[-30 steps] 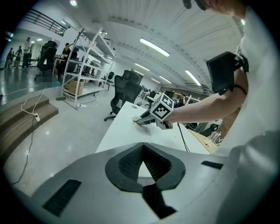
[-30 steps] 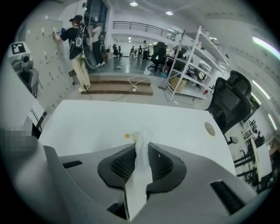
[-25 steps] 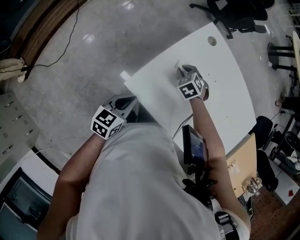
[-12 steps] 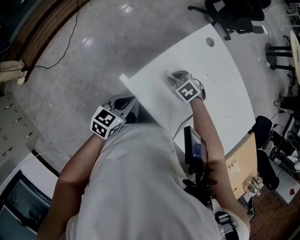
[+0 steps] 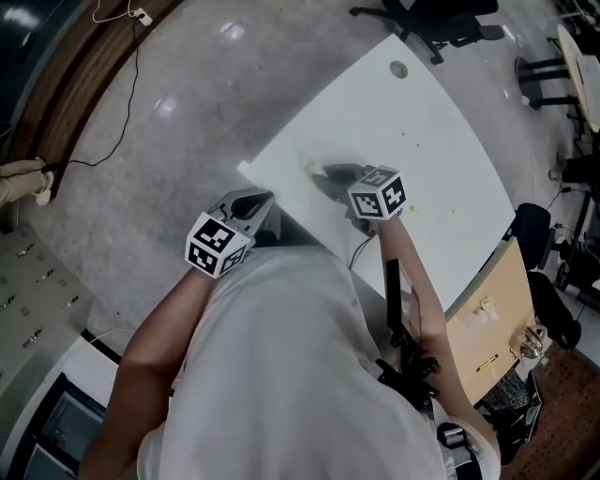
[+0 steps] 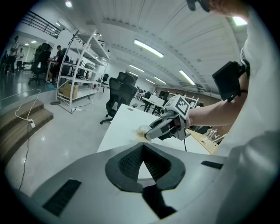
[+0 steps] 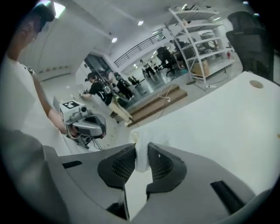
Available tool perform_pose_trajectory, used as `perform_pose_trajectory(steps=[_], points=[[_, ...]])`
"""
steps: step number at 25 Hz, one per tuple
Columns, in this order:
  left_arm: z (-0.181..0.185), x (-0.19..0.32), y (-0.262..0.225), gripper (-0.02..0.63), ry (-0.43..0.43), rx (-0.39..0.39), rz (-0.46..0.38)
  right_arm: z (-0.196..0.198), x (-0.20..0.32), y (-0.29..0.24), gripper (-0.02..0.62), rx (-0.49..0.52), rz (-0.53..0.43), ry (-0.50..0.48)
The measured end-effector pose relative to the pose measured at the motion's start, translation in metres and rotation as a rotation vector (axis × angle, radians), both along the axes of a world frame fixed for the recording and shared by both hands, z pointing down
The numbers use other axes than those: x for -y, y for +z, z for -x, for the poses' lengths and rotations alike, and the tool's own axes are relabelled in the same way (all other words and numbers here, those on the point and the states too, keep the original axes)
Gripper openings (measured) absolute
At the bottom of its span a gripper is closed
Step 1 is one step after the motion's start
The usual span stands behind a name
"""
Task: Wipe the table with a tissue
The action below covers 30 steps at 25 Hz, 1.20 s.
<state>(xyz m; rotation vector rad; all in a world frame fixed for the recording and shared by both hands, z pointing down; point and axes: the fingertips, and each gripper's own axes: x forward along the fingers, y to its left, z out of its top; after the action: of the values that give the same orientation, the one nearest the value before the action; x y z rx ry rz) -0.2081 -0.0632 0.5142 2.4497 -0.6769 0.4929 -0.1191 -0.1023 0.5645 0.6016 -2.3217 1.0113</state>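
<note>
The white table (image 5: 422,122) runs from the near corner to the far right. My right gripper (image 5: 323,173) lies low over its near-left part, jaws pointing left, shut on a crumpled white tissue (image 5: 310,169). In the right gripper view the tissue (image 7: 141,153) is pinched between the two dark pads and hangs over the tabletop (image 7: 218,118). My left gripper (image 5: 255,204) hangs beside the table's near corner, off the surface, jaws closed on nothing. The left gripper view shows its jaw tips (image 6: 143,145) meeting, with the right gripper (image 6: 148,134) and tissue (image 6: 142,130) beyond them on the table (image 6: 122,127).
A round cable hole (image 5: 398,68) sits near the table's far end, and small yellowish specks (image 5: 413,208) lie right of the right gripper. An office chair (image 5: 422,17) stands past the far edge, a wooden panel (image 5: 487,319) at the right, and a cable (image 5: 122,103) on the floor.
My right gripper has swept with the tissue across the table toward its near-left corner and rolled at the wrist. The left gripper has stayed beside the corner.
</note>
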Motion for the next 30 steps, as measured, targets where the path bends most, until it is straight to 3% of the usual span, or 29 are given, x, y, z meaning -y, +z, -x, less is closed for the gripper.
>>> perform_pose_trajectory(steps=[11,18,30], points=[[-0.051,-0.009,-0.004,0.005,0.239,-0.049,-0.007,-0.104,-0.053,-0.023,0.067,-0.09,-0.074,0.404],[-0.1,-0.021,-0.011,0.005,0.429,-0.084,-0.007,-0.181,-0.107,-0.026,0.067,-0.174,-0.072,0.734],[-0.161,-0.045,0.001,0.006,0.526,-0.041,0.014,-0.263,-0.167,-0.037,0.067,-0.2,-0.107,0.926]])
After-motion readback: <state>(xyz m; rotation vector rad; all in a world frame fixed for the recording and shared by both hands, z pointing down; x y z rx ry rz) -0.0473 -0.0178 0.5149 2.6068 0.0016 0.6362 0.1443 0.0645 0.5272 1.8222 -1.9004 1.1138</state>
